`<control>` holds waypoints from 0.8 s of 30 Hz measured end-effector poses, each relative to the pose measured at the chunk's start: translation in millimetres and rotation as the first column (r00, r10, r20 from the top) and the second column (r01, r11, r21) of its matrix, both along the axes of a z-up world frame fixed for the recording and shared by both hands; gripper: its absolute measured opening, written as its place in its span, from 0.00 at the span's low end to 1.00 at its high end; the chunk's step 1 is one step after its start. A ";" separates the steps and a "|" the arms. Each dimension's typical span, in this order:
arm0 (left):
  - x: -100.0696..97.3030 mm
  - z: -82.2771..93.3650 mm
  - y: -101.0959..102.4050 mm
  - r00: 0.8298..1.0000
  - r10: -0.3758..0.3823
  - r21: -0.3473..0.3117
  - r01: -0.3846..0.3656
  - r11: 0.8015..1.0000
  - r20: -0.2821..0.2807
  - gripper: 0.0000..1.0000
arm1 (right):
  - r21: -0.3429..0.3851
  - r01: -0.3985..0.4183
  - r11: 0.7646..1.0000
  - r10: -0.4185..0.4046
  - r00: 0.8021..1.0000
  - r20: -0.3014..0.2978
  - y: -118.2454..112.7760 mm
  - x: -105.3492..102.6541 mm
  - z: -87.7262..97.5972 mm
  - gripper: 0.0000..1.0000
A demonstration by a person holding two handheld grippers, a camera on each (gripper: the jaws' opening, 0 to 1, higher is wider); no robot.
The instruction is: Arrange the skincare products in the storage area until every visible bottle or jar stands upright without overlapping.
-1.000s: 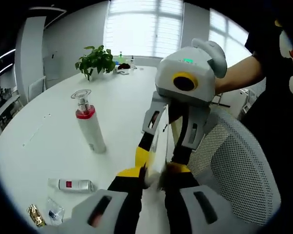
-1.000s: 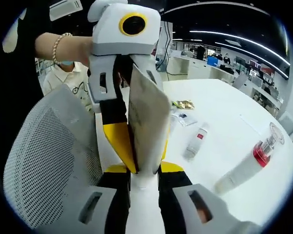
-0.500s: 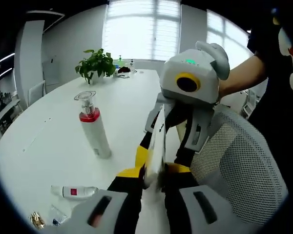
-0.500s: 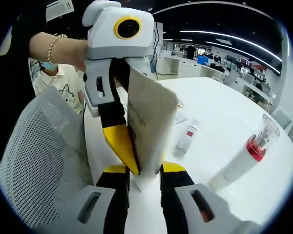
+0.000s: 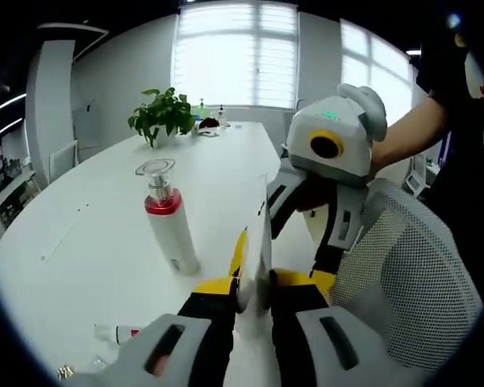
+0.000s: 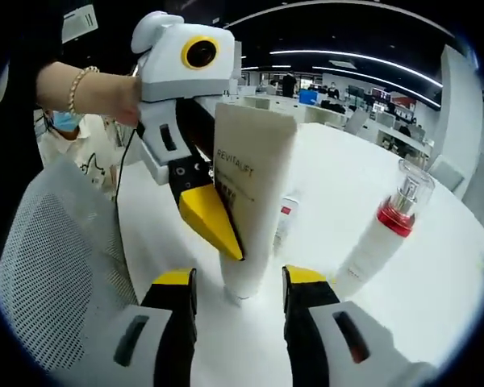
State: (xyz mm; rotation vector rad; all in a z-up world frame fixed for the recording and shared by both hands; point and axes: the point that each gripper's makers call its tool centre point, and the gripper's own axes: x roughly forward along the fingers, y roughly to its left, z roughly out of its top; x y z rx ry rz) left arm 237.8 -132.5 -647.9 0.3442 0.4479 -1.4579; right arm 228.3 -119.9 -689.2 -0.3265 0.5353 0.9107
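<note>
The left tongs (image 5: 254, 289) are clamped on the flat edge of a white tube (image 6: 252, 197) marked REVITALIFT, which stands cap-down on the white bench (image 5: 81, 266); in the right gripper view these tongs reach down from the upper left, a hand (image 6: 113, 93) with a bracelet holding them. The right tongs (image 6: 235, 284) stand wide apart on either side of the tube's base, not touching it; in the left gripper view they come in from the right, angled down toward the tube. A pump bottle (image 5: 170, 227) with a red collar stands upright on the bench just beside the tube. A small bottle (image 5: 123, 332) lies flat nearer the bench edge. A white mesh chair (image 5: 403, 282) sits at the bench's side, a potted plant (image 5: 160, 113) at the far end before bright windows.
</note>
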 end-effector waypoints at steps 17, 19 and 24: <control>45.1 1.7 -14.3 0.999 0.047 -0.050 -0.046 0.998 0.028 0.17 | 0.023 0.147 0.989 -0.146 0.989 -0.009 -32.3 0.4 -7.3 0.55; 49.9 -0.6 -14.0 0.998 0.034 -0.031 -0.033 0.999 0.060 0.17 | 0.021 0.159 0.987 -0.159 0.987 -0.010 -36.3 0.4 -7.4 0.55; 60.0 -0.7 -16.7 0.996 0.028 -0.029 -0.026 0.999 0.082 0.17 | 0.022 0.199 0.980 -0.199 0.980 -0.013 -49.9 1.6 -9.1 0.56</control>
